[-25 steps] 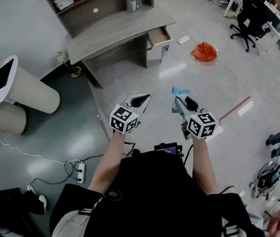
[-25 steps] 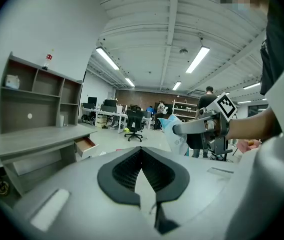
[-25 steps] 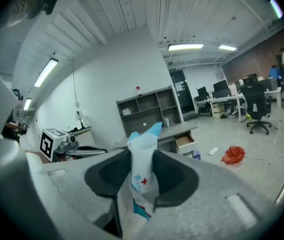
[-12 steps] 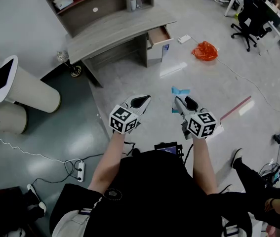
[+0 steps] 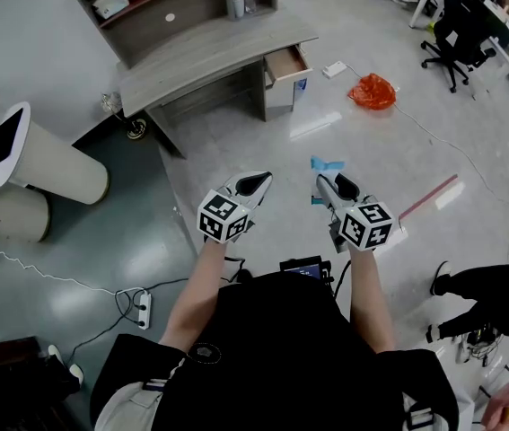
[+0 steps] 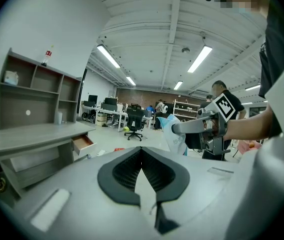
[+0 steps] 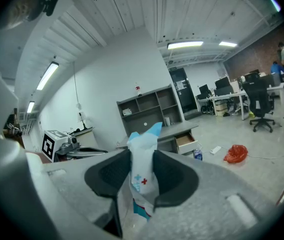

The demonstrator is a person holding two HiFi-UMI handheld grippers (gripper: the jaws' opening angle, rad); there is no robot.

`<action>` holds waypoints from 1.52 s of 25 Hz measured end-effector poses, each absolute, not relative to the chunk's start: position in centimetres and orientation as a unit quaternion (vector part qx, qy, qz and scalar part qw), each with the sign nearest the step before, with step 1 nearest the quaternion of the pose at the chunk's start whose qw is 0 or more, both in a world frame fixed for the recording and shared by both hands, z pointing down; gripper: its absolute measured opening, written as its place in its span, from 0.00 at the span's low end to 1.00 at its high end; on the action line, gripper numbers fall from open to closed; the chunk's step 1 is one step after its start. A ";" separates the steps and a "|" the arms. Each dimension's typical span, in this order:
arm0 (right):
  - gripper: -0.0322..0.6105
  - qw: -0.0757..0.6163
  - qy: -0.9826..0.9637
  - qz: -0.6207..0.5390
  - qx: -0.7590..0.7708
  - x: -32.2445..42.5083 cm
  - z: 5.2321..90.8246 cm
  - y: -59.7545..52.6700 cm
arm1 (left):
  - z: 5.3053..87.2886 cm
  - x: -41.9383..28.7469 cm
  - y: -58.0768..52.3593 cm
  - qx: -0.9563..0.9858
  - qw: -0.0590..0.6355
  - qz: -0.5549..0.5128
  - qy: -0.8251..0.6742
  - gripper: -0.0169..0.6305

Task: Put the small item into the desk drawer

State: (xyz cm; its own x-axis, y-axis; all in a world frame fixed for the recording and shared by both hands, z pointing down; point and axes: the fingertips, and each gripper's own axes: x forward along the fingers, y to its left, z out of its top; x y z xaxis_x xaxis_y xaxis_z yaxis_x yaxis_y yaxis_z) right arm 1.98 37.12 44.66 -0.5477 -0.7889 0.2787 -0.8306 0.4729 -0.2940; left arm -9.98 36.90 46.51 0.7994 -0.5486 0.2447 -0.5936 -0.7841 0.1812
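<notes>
While right gripper [image 7: 142, 176] fingers clamp blue-white packet [image 7: 144, 139], lettering unreadable, left gripper [image 6: 142, 171] fingers together, drawer [image 5: 288, 63] contents indistinct.

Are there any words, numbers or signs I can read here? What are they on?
"+ +": a blue plus and a red plus on the packet that the right gripper is shut on. The packet's other print is too blurred to read.
Marker cubes: only black-and-white square patterns, no letters or numbers.
Box on the shelf unit: any print is too small to read.
No whole word or number can be read anywhere.
</notes>
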 end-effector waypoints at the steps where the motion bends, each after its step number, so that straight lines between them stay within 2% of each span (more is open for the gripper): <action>1: 0.28 0.052 -0.857 0.201 0.471 2.2 44.7 37.0 | 46.5 -9.7 36.8 0.940 0.126 0.090 -0.305 0.02; 20: 0.28 0.046 -0.866 0.213 0.450 8.9 45.9 35.8 | 47.7 -3.5 36.3 0.929 0.130 0.108 -0.330 0.02; 38: 0.28 0.051 -0.862 0.224 0.452 9.5 47.0 32.7 | 48.6 -3.4 32.5 0.926 0.149 0.090 -0.335 0.02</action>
